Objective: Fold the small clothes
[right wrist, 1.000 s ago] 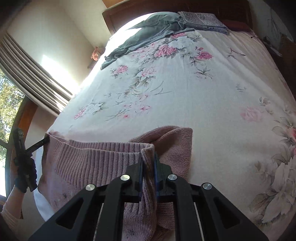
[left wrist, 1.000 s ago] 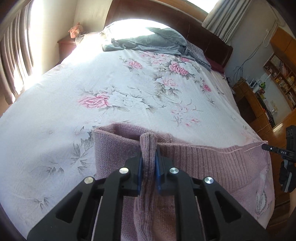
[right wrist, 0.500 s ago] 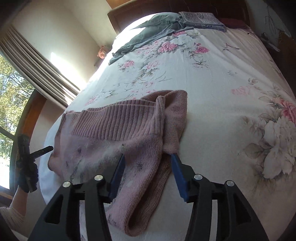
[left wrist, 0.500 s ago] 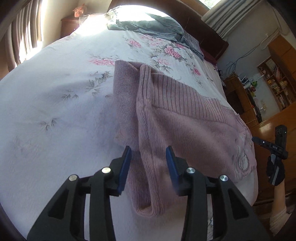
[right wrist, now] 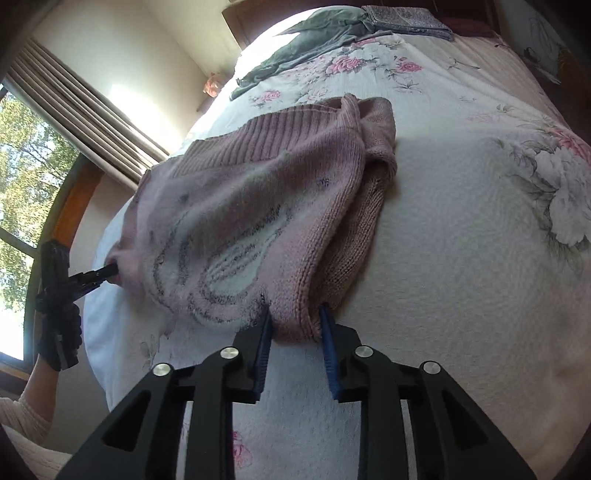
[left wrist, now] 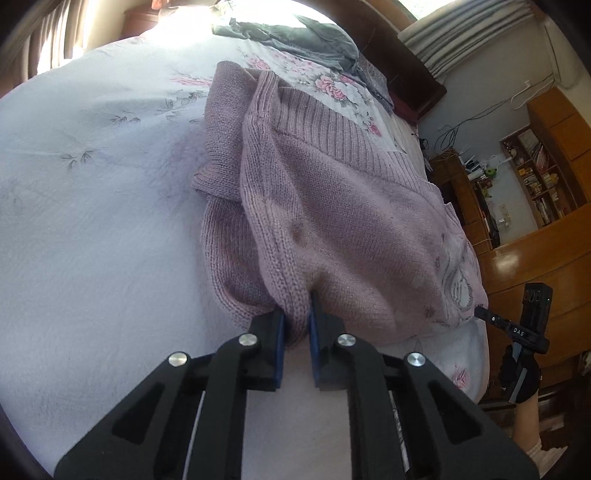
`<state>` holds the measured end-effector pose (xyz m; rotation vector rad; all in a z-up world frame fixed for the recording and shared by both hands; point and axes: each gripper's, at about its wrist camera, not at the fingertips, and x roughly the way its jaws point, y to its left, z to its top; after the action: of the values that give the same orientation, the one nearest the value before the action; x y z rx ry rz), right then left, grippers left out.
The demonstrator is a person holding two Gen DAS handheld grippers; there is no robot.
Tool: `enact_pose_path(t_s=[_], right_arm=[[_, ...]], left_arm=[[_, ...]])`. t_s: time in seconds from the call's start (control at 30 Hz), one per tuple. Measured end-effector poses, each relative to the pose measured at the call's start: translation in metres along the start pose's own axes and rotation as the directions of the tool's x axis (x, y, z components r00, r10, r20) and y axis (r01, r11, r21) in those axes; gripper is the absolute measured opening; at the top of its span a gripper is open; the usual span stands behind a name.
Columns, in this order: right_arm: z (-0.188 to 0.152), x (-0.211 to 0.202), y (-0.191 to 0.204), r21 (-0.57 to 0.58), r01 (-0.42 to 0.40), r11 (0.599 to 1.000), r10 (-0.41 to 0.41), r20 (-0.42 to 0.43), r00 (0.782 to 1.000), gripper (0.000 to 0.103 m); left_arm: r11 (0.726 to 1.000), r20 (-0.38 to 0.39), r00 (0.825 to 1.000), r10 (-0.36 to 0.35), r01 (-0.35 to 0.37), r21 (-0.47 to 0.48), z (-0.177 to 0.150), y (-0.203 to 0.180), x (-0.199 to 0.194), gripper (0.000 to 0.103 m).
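A pink knit sweater (left wrist: 351,221) lies folded on the flowered bedspread (left wrist: 92,221), ribbed hem toward the headboard. My left gripper (left wrist: 295,317) is shut on the near corner's knitted edge. In the right wrist view the sweater (right wrist: 240,206) shows a pale embroidered front. My right gripper (right wrist: 295,314) straddles the other near corner, jaws partly narrowed but still open, with fabric filling the gap. Each gripper also appears in the other's view: the right gripper (left wrist: 480,313) at the sweater's far corner, and the left gripper (right wrist: 110,269) likewise.
A grey garment (left wrist: 303,37) and a folded patterned cloth (right wrist: 406,22) lie near the dark headboard. Wooden shelves (left wrist: 535,166) stand beyond the bed's right side. A curtained window (right wrist: 22,166) is on the left. Gloved hands (right wrist: 59,332) hold the grippers at the bed's edge.
Both grippers let go of the sweater's top fold, drew back to its near corners and started closing. The left has shut on its corner; the right has narrowed around its own.
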<state>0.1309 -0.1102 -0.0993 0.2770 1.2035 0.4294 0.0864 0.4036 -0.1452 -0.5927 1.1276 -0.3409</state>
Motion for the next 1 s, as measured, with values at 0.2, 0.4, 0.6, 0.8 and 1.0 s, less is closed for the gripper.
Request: enact_pose_path(t_s=[0.2, 0.4, 0.6, 0.8, 1.0], right_arm=[[0.011, -0.036, 0.013, -0.057, 0.008, 0.998, -0.005, 0.051, 0.999, 0.017], [0.011, -0.023, 0.002, -0.012, 0.023, 1.000, -0.023, -0.011, 1.000, 0.017], [-0.004, 0.011, -0.015, 0.014, 0.049, 0.999, -0.048, -0.057, 0.997, 0.017], [-0.001, -0.001, -0.008, 0.001, 0.035, 0.999, -0.034, -0.043, 0.998, 0.029], [0.018, -0.036, -0.015, 0.060, -0.016, 0.998, 0.014, 0.035, 0.999, 0.050]], left_arm=[[0.995, 0.029, 0.996, -0.089, 0.088, 0.038, 0.004, -0.007, -0.037, 0.007], [0.995, -0.031, 0.998, -0.059, 0.061, 0.073, -0.004, 0.016, -0.030, 0.008], [0.998, -0.078, 0.997, 0.013, -0.008, 0.066, -0.019, 0.033, 0.014, 0.008], [0.993, -0.075, 0.994, 0.075, -0.067, 0.092, -0.009, 0.017, -0.002, 0.019], [0.957, 0.108, 0.972, 0.208, -0.225, 0.184, 0.009, -0.028, -0.046, 0.039]])
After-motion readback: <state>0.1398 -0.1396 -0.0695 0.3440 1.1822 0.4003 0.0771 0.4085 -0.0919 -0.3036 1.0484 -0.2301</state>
